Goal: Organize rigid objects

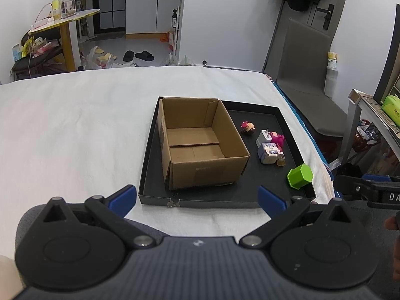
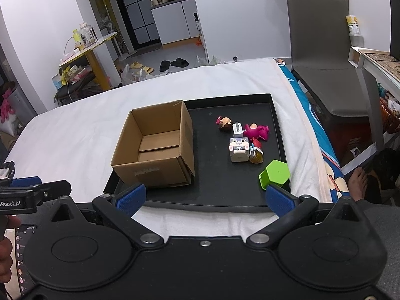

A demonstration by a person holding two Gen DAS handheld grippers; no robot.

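Both grippers are hovering near the front edge of the black tray (image 1: 150, 175), fingers spread wide, nothing between them: left gripper (image 1: 197, 200) is sitting in front of the cardboard box (image 1: 200, 172), right gripper (image 2: 205, 198) is facing the tray's front rim. Tray is lying on a white towel (image 1: 75, 125) over the bed. Box is standing open-topped in the tray's left half, nothing showing inside it. Toys are clustering in the right half: a small brown figure with a pink bow (image 2: 225, 123) at the back, a white charger plug (image 2: 237, 130) just beside a magenta plush-like toy (image 2: 257, 130), a white bunny cube (image 2: 238, 150) touching a small amber bottle (image 2: 256, 156), and a small red figure (image 2: 257, 144) wedged behind them. Green hexagonal cup (image 2: 275, 175) is lying on its side at the front right corner, just ahead of the right gripper's right finger. Grey chair (image 2: 322, 50) is standing beyond the bed's right edge.
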